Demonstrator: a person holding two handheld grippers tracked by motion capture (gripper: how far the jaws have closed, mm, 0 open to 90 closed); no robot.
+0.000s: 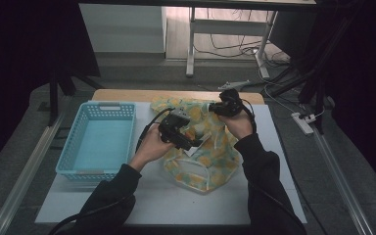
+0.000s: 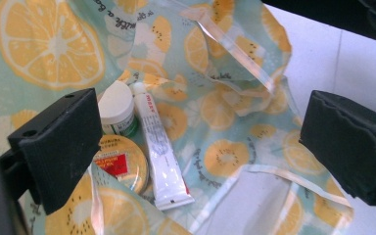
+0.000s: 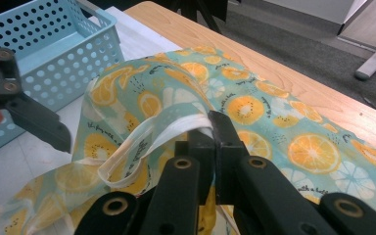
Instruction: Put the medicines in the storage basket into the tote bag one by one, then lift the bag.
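So: white surface (image 1: 142, 196) with a wood strip along its far edge, dim room beyond it, grey floor, a table frame and loose cables at the far right. Blue basket (image 1: 100, 142) sits on the left, nothing visible inside. Lemon-print bag (image 1: 210, 161) lies centre, just right of the basket, mouth held up. Right tool (image 3: 215, 129) is pressed together, pinching the bag's pale handle strap (image 3: 142, 139) and lifting it. Left tool (image 2: 196, 147) is spread wide over the bag opening, nothing between the pads. Inside the bag: white tube (image 2: 159, 152), round tin (image 2: 122, 161), small white-capped jar (image 2: 117, 110), all touching each other.

Risks, as I judge them: the thin strap could slip from the right tool's pinch, so the mouth collapses over the items. The left tool may snag fabric instead of the tube, since the items crowd together.
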